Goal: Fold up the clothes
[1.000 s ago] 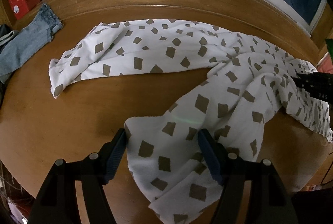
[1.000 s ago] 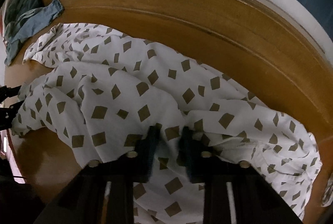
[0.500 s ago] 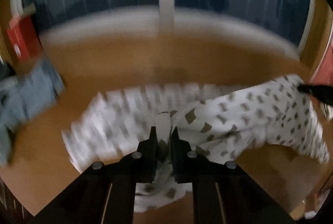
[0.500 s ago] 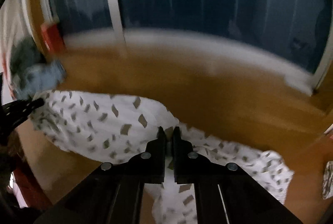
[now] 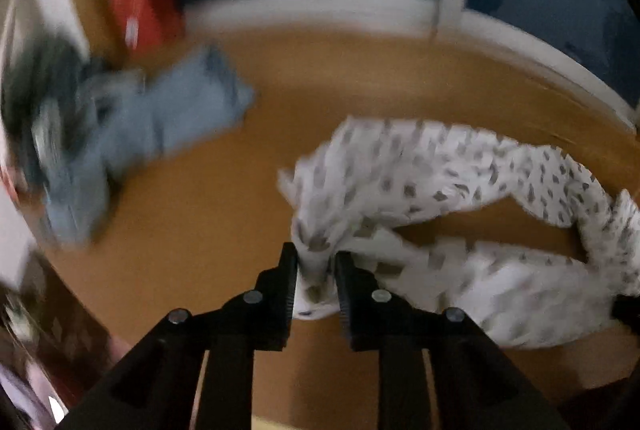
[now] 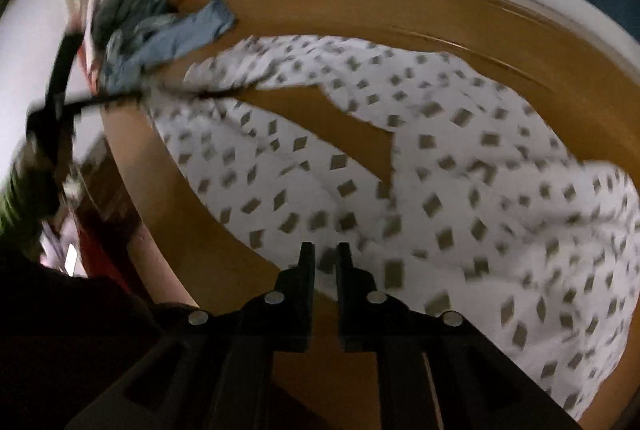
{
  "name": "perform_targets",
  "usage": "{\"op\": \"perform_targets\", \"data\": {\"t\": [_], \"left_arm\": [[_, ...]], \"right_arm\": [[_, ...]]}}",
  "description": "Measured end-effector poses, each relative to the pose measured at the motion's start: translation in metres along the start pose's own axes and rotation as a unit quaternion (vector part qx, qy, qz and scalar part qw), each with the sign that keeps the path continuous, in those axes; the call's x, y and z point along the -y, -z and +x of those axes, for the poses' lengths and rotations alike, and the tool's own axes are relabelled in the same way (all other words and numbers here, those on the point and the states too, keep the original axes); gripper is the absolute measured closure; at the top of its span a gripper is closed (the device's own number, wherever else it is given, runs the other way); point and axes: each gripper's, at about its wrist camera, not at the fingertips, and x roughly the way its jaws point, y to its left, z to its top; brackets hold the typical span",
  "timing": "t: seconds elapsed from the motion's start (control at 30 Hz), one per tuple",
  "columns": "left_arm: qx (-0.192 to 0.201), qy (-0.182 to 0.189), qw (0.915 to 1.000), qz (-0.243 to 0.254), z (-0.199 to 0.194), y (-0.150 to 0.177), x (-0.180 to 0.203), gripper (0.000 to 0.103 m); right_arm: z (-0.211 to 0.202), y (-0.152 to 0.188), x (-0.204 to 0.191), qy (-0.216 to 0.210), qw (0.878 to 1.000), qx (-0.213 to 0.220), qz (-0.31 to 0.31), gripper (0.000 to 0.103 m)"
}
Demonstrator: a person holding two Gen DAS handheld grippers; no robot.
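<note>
A white garment with brown diamond print [image 5: 440, 186] lies stretched across the round wooden table [image 5: 224, 214]. My left gripper [image 5: 316, 260] is shut on a bunched end of it. In the right wrist view the garment [image 6: 460, 166] spreads wide over the table [image 6: 400, 14], and my right gripper [image 6: 325, 254] is shut on its near edge. The left gripper [image 6: 120, 96] shows far left there, holding the other end. Both views are motion-blurred.
A pile of blue denim and dark clothes [image 5: 132, 118] lies at the table's left, also in the right wrist view [image 6: 168, 34]. A red box [image 5: 144, 10] stands behind it by the window ledge [image 5: 320, 2]. The table's near edge [image 6: 132, 166] runs left of the garment.
Both grippers closed on the garment, lifted it, and have swung apart, stretching it out over the table. The views have tilted back down toward the tabletop.
</note>
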Motion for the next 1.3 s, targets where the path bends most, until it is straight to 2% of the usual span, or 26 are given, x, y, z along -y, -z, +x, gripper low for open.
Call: {"op": "perform_targets", "data": {"t": [0.03,0.07,0.1,0.13,0.17,0.2,0.27,0.3,0.37,0.47,0.5,0.57,0.67,0.77,0.9,0.97,1.0,1.03,1.07,1.13,1.27,1.3], "left_arm": [[-0.003,0.003,1.0000,-0.004,-0.001,0.003,-0.004,0.085],[-0.005,0.006,0.9999,-0.007,-0.002,0.006,-0.007,0.083],[-0.004,0.010,0.9999,-0.005,-0.005,0.006,-0.007,0.079],[0.003,0.016,0.9999,0.005,-0.010,0.003,-0.003,0.074],[0.010,0.021,0.9996,0.015,-0.015,0.000,0.002,0.074],[0.017,0.027,0.9992,0.025,-0.020,-0.004,0.007,0.074],[0.030,0.038,0.9978,0.045,-0.029,-0.010,0.016,0.065],[0.037,0.048,0.9965,0.058,-0.033,-0.013,0.024,0.054],[0.047,0.079,0.9918,0.089,-0.039,-0.019,0.048,0.050],[0.045,0.155,0.9772,0.139,-0.034,-0.027,0.099,0.050],[0.039,0.177,0.9713,0.154,-0.031,-0.030,0.118,0.050],[0.019,0.211,0.9603,0.182,-0.020,-0.033,0.162,0.050],[-0.010,0.255,0.9443,0.208,-0.001,-0.032,0.226,0.050],[-0.034,0.249,0.9427,0.219,0.025,-0.031,0.281,0.050],[-0.064,0.223,0.9559,0.180,0.056,-0.036,0.320,0.050],[-0.073,0.217,0.9603,0.158,0.064,-0.037,0.331,0.050],[-0.072,0.211,0.9622,0.156,0.066,-0.037,0.336,0.050],[-0.073,0.202,0.9641,0.156,0.068,-0.036,0.343,0.050],[-0.073,0.194,0.9658,0.156,0.070,-0.035,0.349,0.050],[-0.071,0.176,0.9689,0.159,0.073,-0.034,0.363,0.050],[-0.030,0.132,0.9728,0.188,0.071,-0.041,0.394,0.050],[-0.023,0.120,0.9734,0.194,0.074,-0.046,0.404,0.050]], "right_arm": [[0.003,0.003,0.004,-0.002,1.000,-0.007,0.012,0.087],[0.003,0.007,0.010,-0.004,1.000,-0.008,0.029,0.079],[-0.013,0.011,0.026,-0.007,0.998,0.013,0.065,0.074],[-0.026,0.019,0.035,0.001,0.996,0.030,0.089,0.063],[-0.037,0.023,0.048,0.022,0.992,0.048,0.111,0.059],[-0.047,0.028,0.061,0.044,0.988,0.064,0.134,0.059],[-0.065,0.045,0.094,0.106,0.974,0.074,0.188,0.059],[-0.068,0.052,0.107,0.123,0.967,0.077,0.209,0.059],[-0.075,0.066,0.133,0.156,0.953,0.081,0.246,0.059],[-0.082,0.078,0.179,0.188,0.936,0.081,0.287,0.059],[-0.082,0.078,0.196,0.185,0.932,0.083,0.300,0.059],[-0.078,0.074,0.223,0.176,0.927,0.086,0.319,0.059],[-0.063,0.059,0.255,0.170,0.927,0.078,0.324,0.059],[-0.044,0.040,0.281,0.165,0.931,0.062,0.320,0.059],[-0.022,0.017,0.290,0.137,0.950,0.045,0.278,0.059],[-0.015,0.011,0.287,0.139,0.959,0.046,0.244,0.059],[-0.012,0.008,0.285,0.143,0.963,0.047,0.223,0.064],[-0.009,0.005,0.283,0.145,0.968,0.044,0.201,0.098],[-0.008,0.002,0.282,0.141,0.972,0.039,0.185,0.098],[-0.028,-0.002,0.281,0.151,0.972,0.068,0.169,0.099],[-0.092,-0.010,0.296,0.219,0.952,0.147,0.157,0.099],[-0.098,-0.012,0.304,0.237,0.947,0.152,0.153,0.099]]}}
